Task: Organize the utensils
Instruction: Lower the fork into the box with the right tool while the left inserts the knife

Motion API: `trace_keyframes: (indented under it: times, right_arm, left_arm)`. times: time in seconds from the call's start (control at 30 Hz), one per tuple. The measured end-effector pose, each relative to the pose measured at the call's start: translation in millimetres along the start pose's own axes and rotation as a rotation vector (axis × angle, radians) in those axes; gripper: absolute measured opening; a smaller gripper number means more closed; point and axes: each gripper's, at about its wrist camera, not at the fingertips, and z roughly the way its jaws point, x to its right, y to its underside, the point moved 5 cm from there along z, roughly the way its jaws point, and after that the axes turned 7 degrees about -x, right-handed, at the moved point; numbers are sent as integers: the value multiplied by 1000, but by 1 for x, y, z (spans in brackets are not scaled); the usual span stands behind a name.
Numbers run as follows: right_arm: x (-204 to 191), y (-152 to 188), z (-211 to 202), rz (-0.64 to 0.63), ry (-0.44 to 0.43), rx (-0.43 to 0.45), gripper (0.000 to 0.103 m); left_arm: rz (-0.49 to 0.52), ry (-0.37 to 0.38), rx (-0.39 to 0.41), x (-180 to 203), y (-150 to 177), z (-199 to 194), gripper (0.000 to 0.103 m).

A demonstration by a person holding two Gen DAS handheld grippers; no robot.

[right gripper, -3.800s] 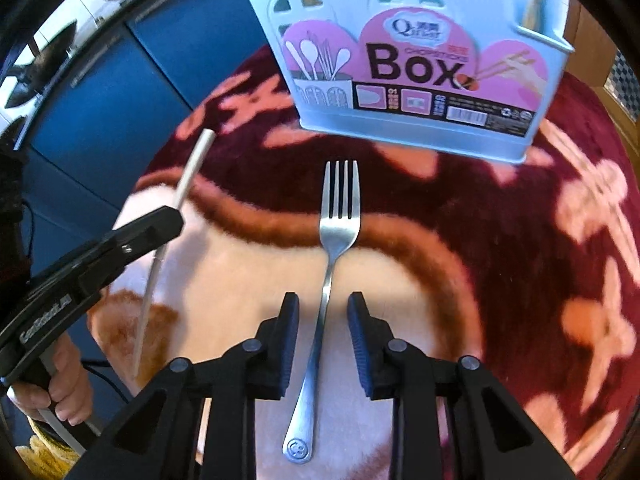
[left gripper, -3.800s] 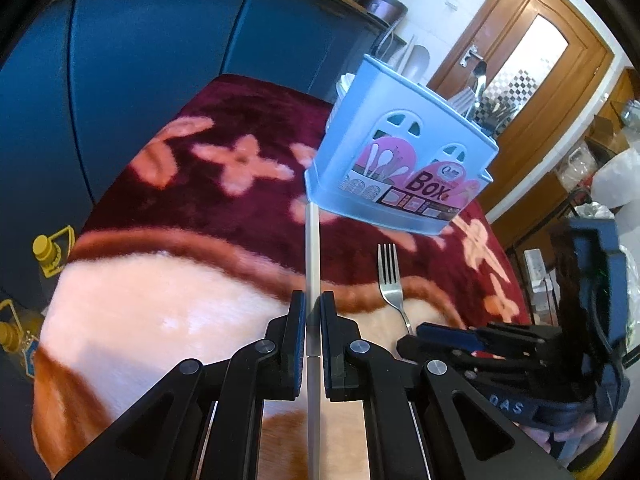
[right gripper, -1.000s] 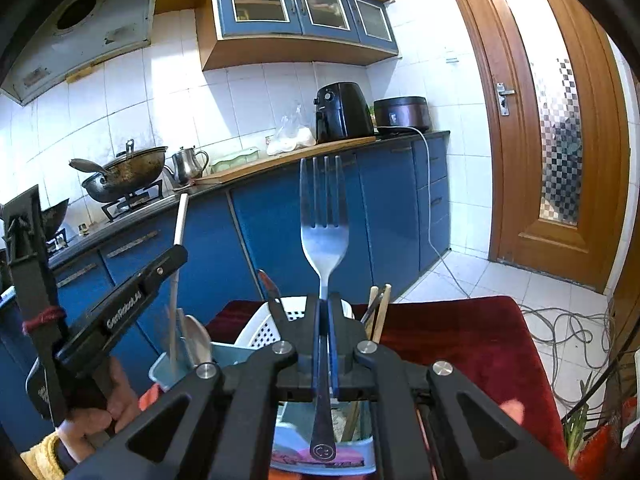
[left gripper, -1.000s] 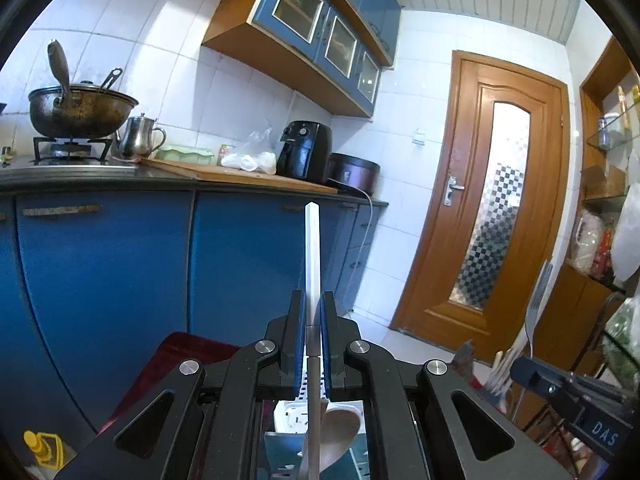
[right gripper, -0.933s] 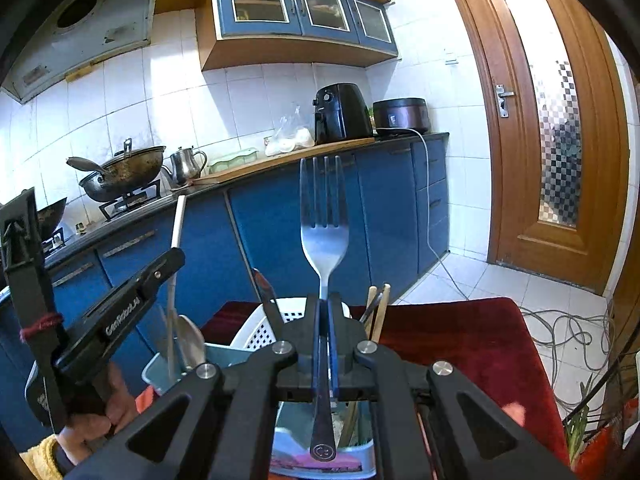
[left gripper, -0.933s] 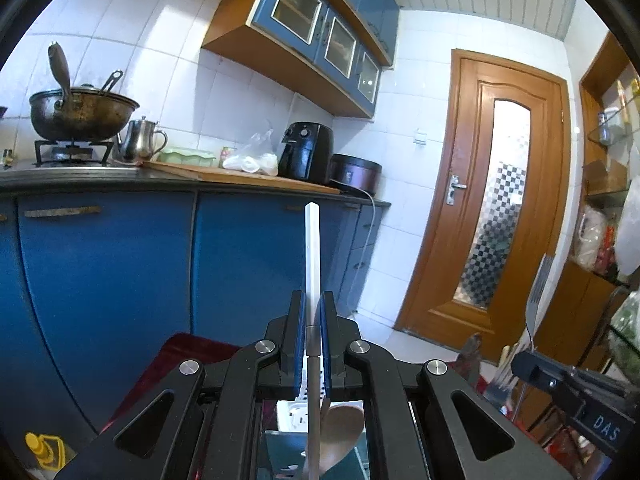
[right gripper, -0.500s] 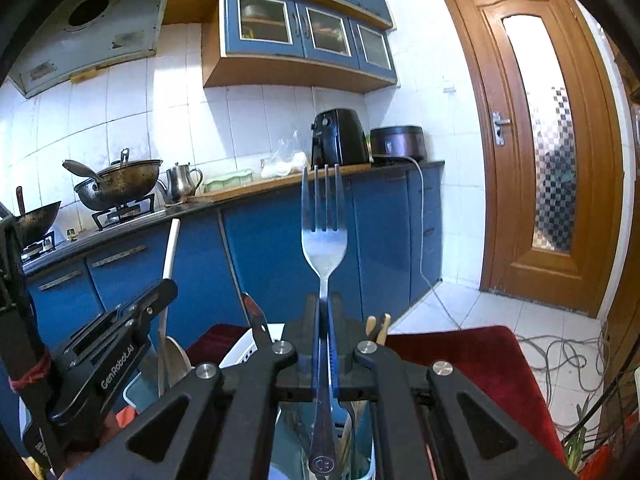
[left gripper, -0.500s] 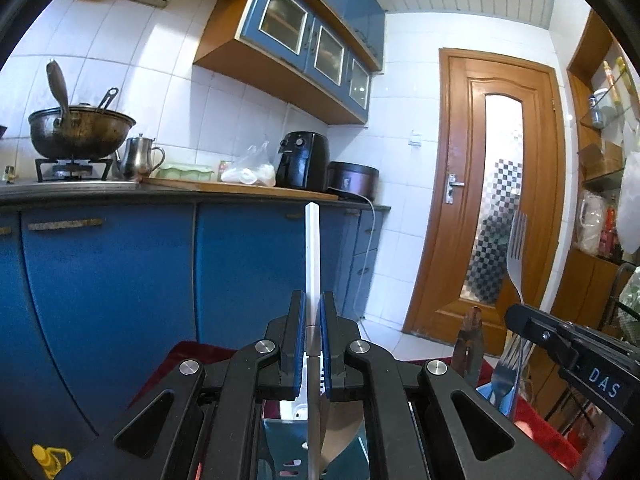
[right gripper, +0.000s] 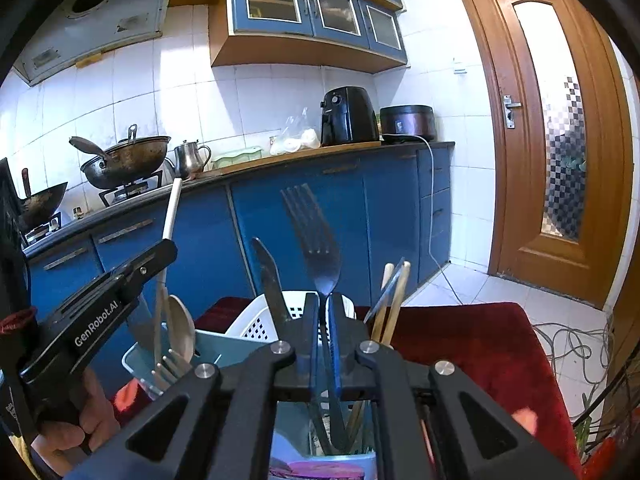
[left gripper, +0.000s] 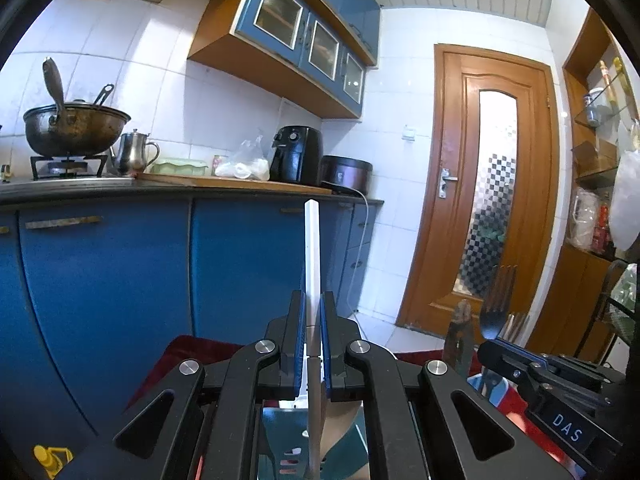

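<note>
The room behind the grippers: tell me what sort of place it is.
A home kitchen, by the look of it: a wok sits on a gas burner, blue cabinets run under the counter, and a black air fryer stands beside a rice cooker.

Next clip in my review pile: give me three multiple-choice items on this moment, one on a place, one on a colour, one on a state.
1. Where do the fork's tines point?
A. upward
B. down into the box
C. flat on the cloth

2. What colour is the stick in the left claw?
A. white
B. red
C. black

3. How stands the right claw?
A. open wide
B. near shut around the fork
C. out of view

Key: 1 A, tines rise above the claw; 2 A, it shows white against blue cabinets; 3 B, both pads flank the fork's neck.
</note>
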Motion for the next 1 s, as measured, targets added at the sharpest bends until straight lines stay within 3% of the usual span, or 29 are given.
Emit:
trace_keyframes:
  times: [0.13,0.6,0.8,1.0]
  right_arm:
    - [-1,-1,-7,13,-23,12,29]
    - [-13,-4,-40,28,-66,18,30]
    - [-20,5,-60,18,-64,-1,36]
    - [-32,20,-86,6,-62,-12,54]
  left_arm:
    - [14,13,-15,3,0,-4,11]
    - [17,17,-49,5,-3,-35,16]
    - [27,33,-100,6,-1,-62,17]
    - [50,31,-138,9,5,-91,45]
